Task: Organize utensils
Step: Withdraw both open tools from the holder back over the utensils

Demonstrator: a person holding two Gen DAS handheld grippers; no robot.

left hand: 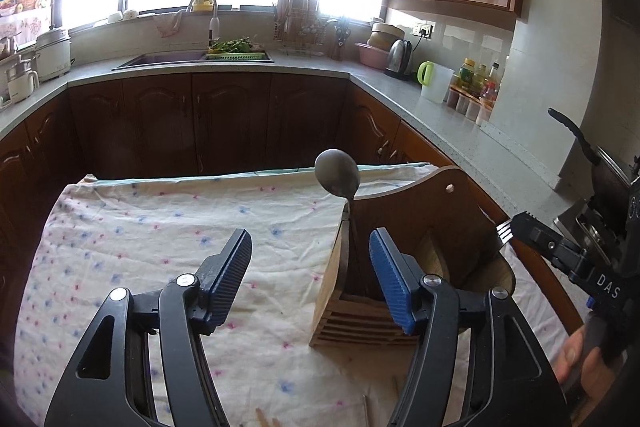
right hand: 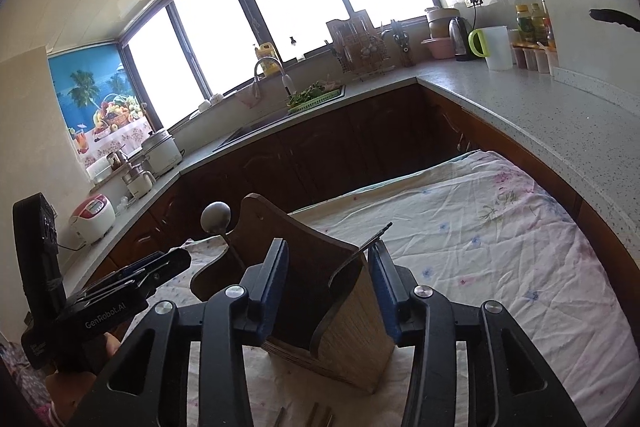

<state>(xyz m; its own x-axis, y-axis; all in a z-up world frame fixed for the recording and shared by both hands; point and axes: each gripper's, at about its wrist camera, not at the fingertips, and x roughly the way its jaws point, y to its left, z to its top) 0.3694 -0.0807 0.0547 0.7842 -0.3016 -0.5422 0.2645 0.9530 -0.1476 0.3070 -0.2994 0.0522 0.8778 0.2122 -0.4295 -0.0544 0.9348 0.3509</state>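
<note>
Lift the wide-open right tool (right hand: 329, 250) straight up, clear of the fork (right hand: 362, 250) leaning in the wooden holder (right hand: 352, 327) on the worktop (left hand: 160, 227) beside the upright spoon (left hand: 337, 174), keeping the equally wide, empty left tool (left hand: 310, 239) off the holder.

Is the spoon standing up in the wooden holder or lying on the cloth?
Standing in it: the spoon rises bowl-up from the wooden holder.

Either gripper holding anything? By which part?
Nothing clamped. Left gripper open; spoon stands in the holder. Right gripper open too; fork sits beside one finger, tines end.
</note>
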